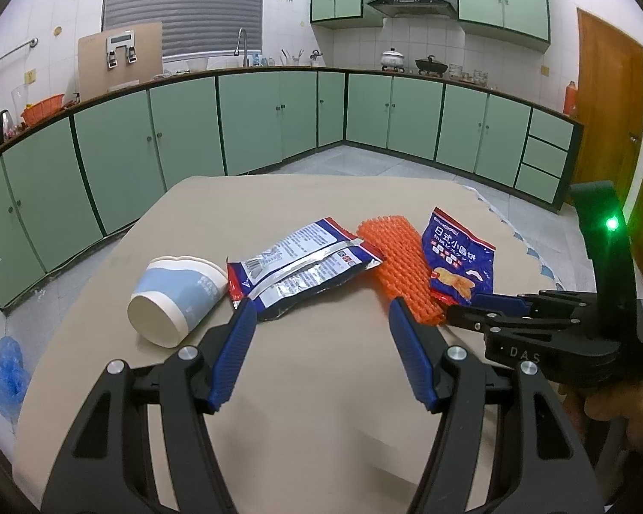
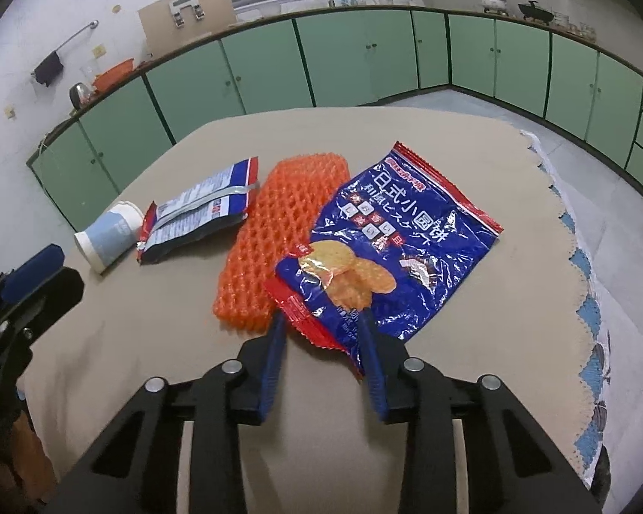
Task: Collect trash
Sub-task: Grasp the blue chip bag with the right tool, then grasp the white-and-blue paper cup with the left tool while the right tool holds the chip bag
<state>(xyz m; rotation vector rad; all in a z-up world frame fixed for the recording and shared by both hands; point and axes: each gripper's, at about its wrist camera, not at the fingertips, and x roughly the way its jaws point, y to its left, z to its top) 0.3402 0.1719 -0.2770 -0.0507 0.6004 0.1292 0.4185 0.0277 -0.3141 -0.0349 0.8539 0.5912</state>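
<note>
the right gripper (image 2: 321, 321), jaws narrowed, straddles the near corner of a crinkled blue-and-red biscuit bag (image 2: 390, 240) printed "日式小圆饼". whether its pads press the bag i cannot tell. the left gripper (image 1: 317, 312), marked "das" nowhere itself, gapes wide and empty near a tipped white-and-blue paper cup (image 1: 175, 295).

I see a beige tabletop (image 2: 407, 145) carrying a white paper cup (image 1: 176, 295) with a pale blue band, a blue, silver and red wrapper (image 1: 304, 263) covered in small print, and an orange foam net (image 2: 278, 235) with a diamond lattice. The biscuit bag (image 2: 407, 222) is deep blue with red edges, white lettering and golden round biscuits pictured. My tongs (image 2: 321, 321) have blue ribbed pads on black arms, and the cabinets (image 1: 253, 124) behind are mint green with dark green trim.
</note>
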